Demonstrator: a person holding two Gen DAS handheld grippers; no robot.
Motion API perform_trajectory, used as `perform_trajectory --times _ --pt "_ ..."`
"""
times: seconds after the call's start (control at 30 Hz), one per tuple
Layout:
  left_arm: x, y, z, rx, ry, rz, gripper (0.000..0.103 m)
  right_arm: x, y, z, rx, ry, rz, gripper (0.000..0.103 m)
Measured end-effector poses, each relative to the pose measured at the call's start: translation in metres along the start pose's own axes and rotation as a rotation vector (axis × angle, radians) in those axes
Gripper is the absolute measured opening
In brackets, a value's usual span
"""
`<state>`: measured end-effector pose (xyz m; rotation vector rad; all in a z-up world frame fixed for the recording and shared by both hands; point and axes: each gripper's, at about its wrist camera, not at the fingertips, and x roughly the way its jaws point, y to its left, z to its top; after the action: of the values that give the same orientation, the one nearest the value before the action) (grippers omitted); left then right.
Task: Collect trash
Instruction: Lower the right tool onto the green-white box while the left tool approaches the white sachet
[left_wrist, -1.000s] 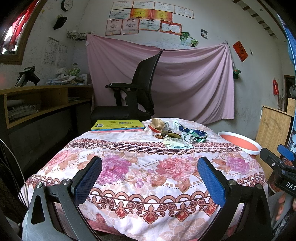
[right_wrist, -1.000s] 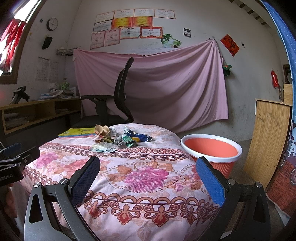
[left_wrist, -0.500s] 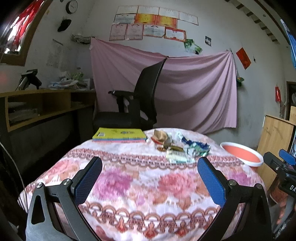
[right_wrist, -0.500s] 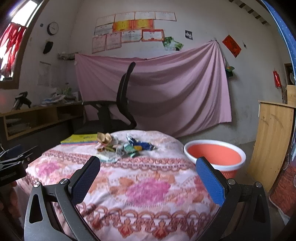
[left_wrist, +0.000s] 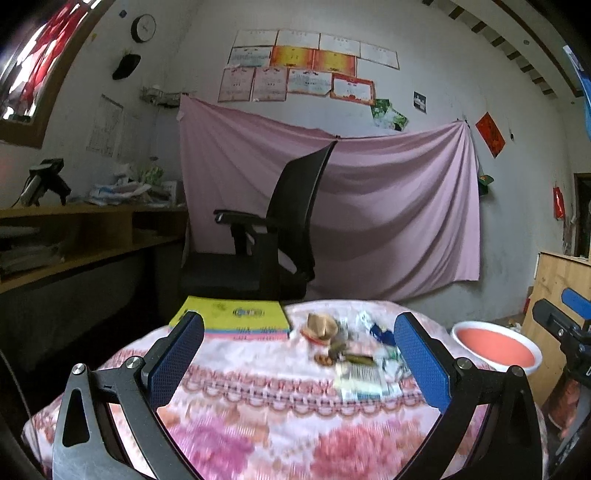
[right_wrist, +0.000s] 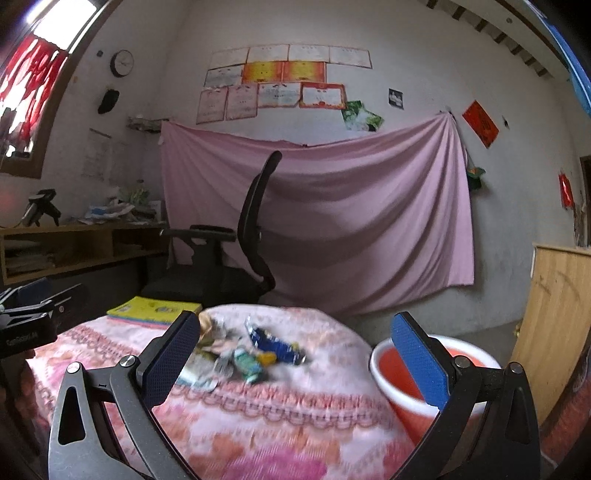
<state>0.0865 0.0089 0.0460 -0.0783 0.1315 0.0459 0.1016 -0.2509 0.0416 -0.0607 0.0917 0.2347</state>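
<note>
Facing the flowered table (left_wrist: 258, 413), the left gripper (left_wrist: 299, 362) and right gripper (right_wrist: 295, 363) both stand with jaws spread wide and nothing between them, short of the work. A trash pile (right_wrist: 240, 354) of wrappers and scraps lies mid-table beside the yellow books (left_wrist: 236, 314). The red bin (right_wrist: 402, 373) stands just off the table's right edge, evidently placed as the receptacle.

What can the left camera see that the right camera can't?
Only the left wrist view shows the right hand-held gripper at its right edge. Only the right wrist view shows the left hand-held gripper at its left edge, plus the orange bin's side wall. Both show the trash pile, yellow book, black chair and pink cloth.
</note>
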Motion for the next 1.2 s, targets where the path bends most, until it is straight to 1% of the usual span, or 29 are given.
perform_trajectory --times 0.13,0.3,0.4,0.47,0.53,0.63,0.7,0.8,0.87,0.9,0.93,1.0,1.03,1.07,1.1,1.2 --pt "0.015 0.000 0.004 -0.003 -0.043 0.015 0.101 0.024 -0.004 0.010 -0.018 -0.027 0.009 0.103" --pt "0.030 -0.006 0.007 0.035 -0.082 0.029 0.101 0.053 -0.005 0.018 -0.044 -0.064 0.030 0.103" --pt "0.040 -0.010 0.006 0.057 -0.082 0.017 0.101 0.068 -0.005 0.018 -0.059 -0.053 0.044 0.103" --pt "0.047 -0.010 0.005 0.064 -0.061 0.002 0.101 0.077 -0.006 0.014 -0.061 -0.035 0.061 0.103" --pt "0.055 -0.011 0.003 0.068 -0.017 -0.016 0.101 0.081 -0.007 0.009 -0.062 -0.014 0.068 0.103" --pt "0.073 -0.013 -0.002 0.066 0.086 -0.021 0.101 0.094 -0.010 0.004 -0.065 0.056 0.085 0.103" --pt "0.087 -0.016 -0.006 0.064 0.170 -0.043 0.101 0.104 -0.011 0.001 -0.066 0.119 0.099 0.103" --pt "0.099 -0.021 -0.015 0.060 0.258 -0.068 0.100 0.117 -0.012 -0.006 -0.070 0.206 0.113 0.102" --pt "0.107 -0.024 -0.020 0.054 0.310 -0.092 0.100 0.124 -0.011 -0.012 -0.071 0.263 0.127 0.094" --pt "0.110 -0.025 -0.023 0.052 0.337 -0.103 0.098 0.127 -0.011 -0.014 -0.070 0.285 0.135 0.091" --pt "0.113 -0.026 -0.025 0.052 0.356 -0.111 0.095 0.129 -0.011 -0.016 -0.068 0.303 0.144 0.084" --pt "0.120 -0.030 -0.030 0.055 0.404 -0.131 0.092 0.134 -0.011 -0.020 -0.065 0.352 0.157 0.081" --pt "0.124 -0.031 -0.032 0.058 0.425 -0.139 0.089 0.137 -0.011 -0.022 -0.061 0.379 0.168 0.075" --pt "0.127 -0.033 -0.035 0.060 0.447 -0.149 0.087 0.140 -0.011 -0.024 -0.058 0.399 0.177 0.066" --pt "0.130 -0.034 -0.039 0.063 0.467 -0.158 0.082 0.142 -0.011 -0.026 -0.056 0.418 0.183 0.063" --pt "0.141 -0.037 -0.043 0.074 0.528 -0.186 0.075 0.151 -0.009 -0.032 -0.057 0.485 0.217 0.052"
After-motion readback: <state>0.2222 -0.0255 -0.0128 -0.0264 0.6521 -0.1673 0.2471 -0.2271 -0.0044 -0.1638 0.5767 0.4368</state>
